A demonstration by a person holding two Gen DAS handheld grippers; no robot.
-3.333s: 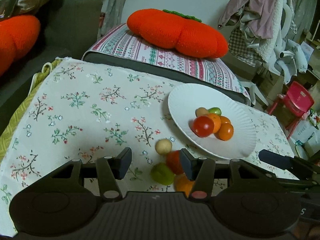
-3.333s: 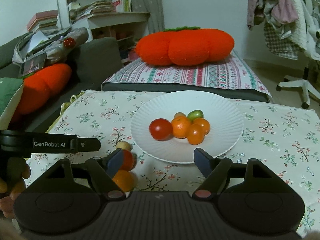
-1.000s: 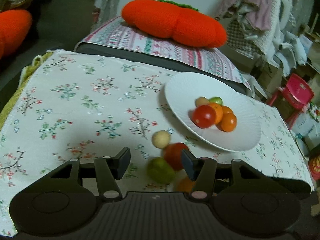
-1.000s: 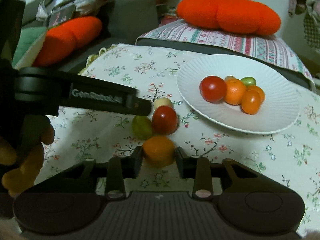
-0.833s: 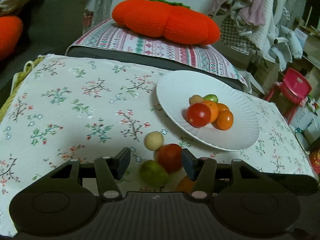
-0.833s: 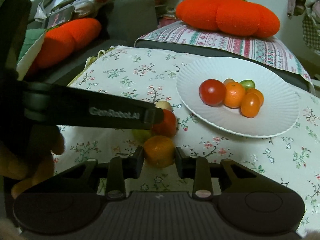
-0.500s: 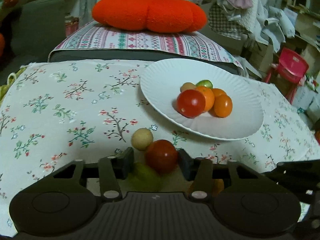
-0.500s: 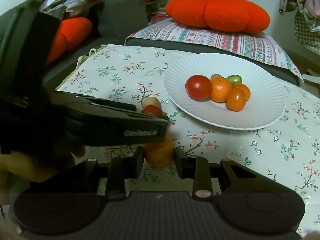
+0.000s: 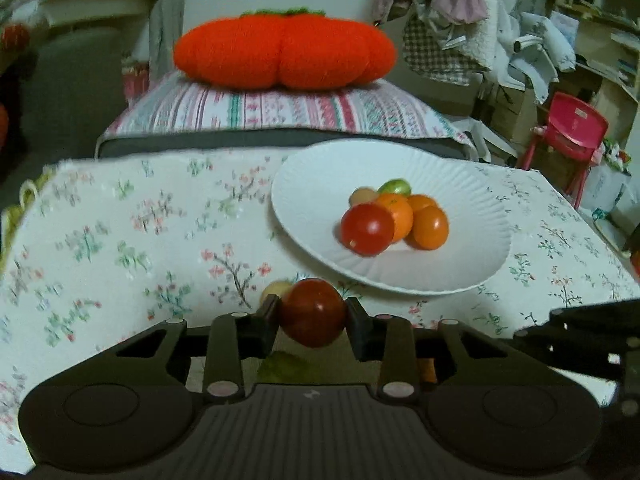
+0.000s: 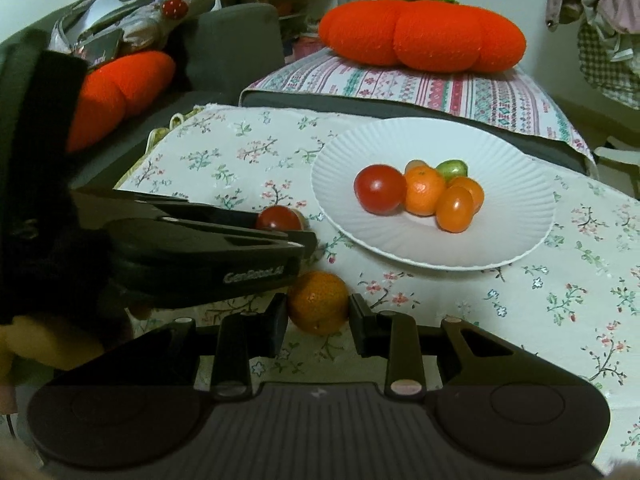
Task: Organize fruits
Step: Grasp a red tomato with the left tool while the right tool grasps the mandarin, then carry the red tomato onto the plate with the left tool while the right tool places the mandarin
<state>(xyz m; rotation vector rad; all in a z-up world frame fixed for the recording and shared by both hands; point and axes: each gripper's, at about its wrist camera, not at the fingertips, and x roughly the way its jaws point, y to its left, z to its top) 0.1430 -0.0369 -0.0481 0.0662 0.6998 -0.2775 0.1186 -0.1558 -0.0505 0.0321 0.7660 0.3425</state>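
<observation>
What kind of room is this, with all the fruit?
Most likely a lived-in living room or bedroom at home. A big orange pumpkin-shaped cushion sits on a striped pad, clothes hang piled in the corner, and a small red plastic chair stands beside the flowered tablecloth.

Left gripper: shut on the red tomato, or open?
Shut: the left gripper has both fingers pressed against the sides of the red tomato.

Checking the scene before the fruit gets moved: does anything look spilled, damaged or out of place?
Nothing spilled or damaged. The white plate sits level with its fruit bunched together. Off the plate are a red tomato in the left gripper, an orange in the right gripper, and a green fruit and beige ball on the tablecloth.
</observation>
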